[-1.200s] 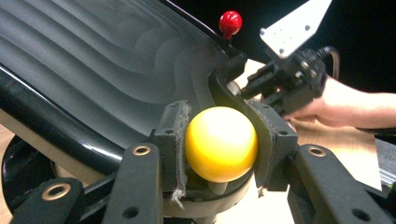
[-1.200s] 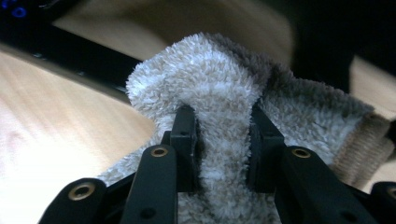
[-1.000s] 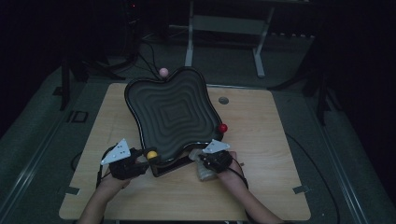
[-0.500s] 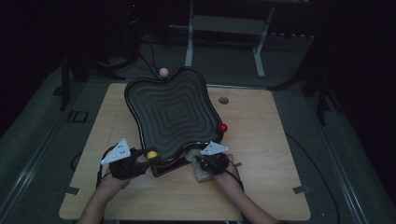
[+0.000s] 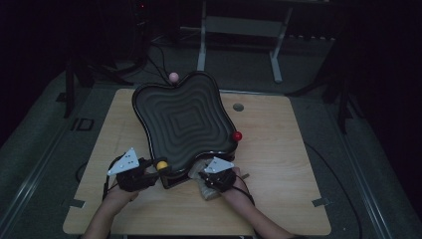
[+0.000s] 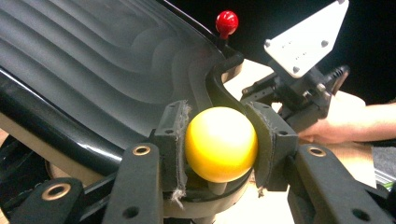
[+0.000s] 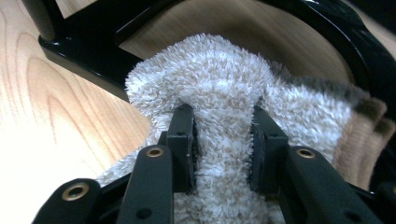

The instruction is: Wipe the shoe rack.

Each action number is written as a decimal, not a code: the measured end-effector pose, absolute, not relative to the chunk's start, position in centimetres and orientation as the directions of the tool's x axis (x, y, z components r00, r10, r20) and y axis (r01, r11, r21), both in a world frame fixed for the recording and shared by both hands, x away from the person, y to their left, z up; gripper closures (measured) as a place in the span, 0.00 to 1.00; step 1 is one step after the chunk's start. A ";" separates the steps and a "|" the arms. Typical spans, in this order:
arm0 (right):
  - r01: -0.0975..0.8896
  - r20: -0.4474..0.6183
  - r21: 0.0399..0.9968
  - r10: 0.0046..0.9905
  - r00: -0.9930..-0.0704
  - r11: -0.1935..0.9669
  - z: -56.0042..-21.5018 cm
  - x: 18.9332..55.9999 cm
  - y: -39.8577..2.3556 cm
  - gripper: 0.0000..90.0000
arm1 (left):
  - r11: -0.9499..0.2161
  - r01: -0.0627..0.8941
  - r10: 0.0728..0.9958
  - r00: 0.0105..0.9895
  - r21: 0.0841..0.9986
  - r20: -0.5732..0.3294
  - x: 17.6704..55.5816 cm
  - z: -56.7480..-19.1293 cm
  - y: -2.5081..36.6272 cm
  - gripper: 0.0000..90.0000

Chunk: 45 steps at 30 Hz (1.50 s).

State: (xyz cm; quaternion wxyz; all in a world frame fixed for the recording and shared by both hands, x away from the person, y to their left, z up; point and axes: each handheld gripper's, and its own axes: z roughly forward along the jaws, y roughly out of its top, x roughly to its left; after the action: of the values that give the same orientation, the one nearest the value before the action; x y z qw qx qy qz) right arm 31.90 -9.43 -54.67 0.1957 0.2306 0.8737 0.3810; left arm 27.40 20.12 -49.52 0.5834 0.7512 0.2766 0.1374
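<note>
The yellow knob (image 6: 221, 143) is being gripped by the left claw (image 6: 219, 140) while a fluffy cloth (image 7: 224, 116), being pinched by the right claw (image 7: 223, 149), is probably being readied for wiping the tray (image 5: 184, 119).

The high view looked forward and down on the wooden tabletop (image 5: 278, 164); each tongs camera sat close behind its jaws, both sharing the black ridged tray (image 5: 186, 122).

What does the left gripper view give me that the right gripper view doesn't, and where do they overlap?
Left gripper view: the left gripper shut on a glossy yellow ball knob, a small red ball knob farther along the rim, and the tray's dark rippled inner surface.

Right gripper view: the right gripper pinching a fluffy cream towel at the tray's edge.

Both: the black wavy-rimmed tray and the pale wooden table.
</note>
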 end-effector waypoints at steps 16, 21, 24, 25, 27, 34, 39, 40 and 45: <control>0.282 -0.138 0.786 0.602 -0.787 0.550 -54.9 32.4 -8.6 0.73 | -0.160 0.255 0.574 0.810 0.954 -0.121 27.4 -49.6 20.1 0.66; 0.208 -0.168 0.777 0.514 -0.841 0.594 -55.2 30.8 -7.2 0.73 | -0.163 0.257 0.574 0.810 0.953 -0.120 27.4 -49.5 20.1 0.66; 0.204 -0.198 0.764 0.524 -0.829 0.612 -54.7 31.0 -7.0 0.72 | -0.168 0.259 0.576 0.809 0.951 -0.118 27.4 -49.5 20.1 0.66; 0.219 -0.201 0.768 0.551 -0.810 0.602 -54.7 31.3 -7.1 0.72 | -0.165 0.257 0.576 0.809 0.952 -0.119 27.4 -49.5 20.1 0.66; 0.262 -0.154 0.784 0.585 -0.796 0.563 -54.8 31.6 -7.2 0.72 | -0.164 0.255 0.574 0.810 0.953 -0.118 27.4 -49.5 20.1 0.66; 0.181 -0.190 0.765 0.485 -0.854 0.618 -54.9 30.0 -5.8 0.72 | -0.170 0.259 0.576 0.809 0.951 -0.117 27.4 -49.5 20.1 0.66; 0.274 -0.125 0.785 0.575 -0.809 0.556 -54.8 31.7 -7.1 0.72 | -0.166 0.258 0.575 0.809 0.952 -0.119 27.4 -49.5 20.1 0.66; 0.276 -0.119 0.788 0.576 -0.809 0.551 -55.0 31.5 -7.0 0.73 | -0.166 0.257 0.573 0.811 0.952 -0.119 27.4 -49.5 20.1 0.66; 0.177 -0.156 0.773 0.453 -0.878 0.609 -55.3 29.2 -4.8 0.71 | -0.165 0.260 0.573 0.810 0.951 -0.122 27.4 -49.5 20.1 0.66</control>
State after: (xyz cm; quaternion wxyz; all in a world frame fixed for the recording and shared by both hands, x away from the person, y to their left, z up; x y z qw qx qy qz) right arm 29.16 -4.85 -55.26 0.1705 0.1787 0.8806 0.4044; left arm 27.40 20.09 -49.50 0.5836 0.7514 0.2772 0.1342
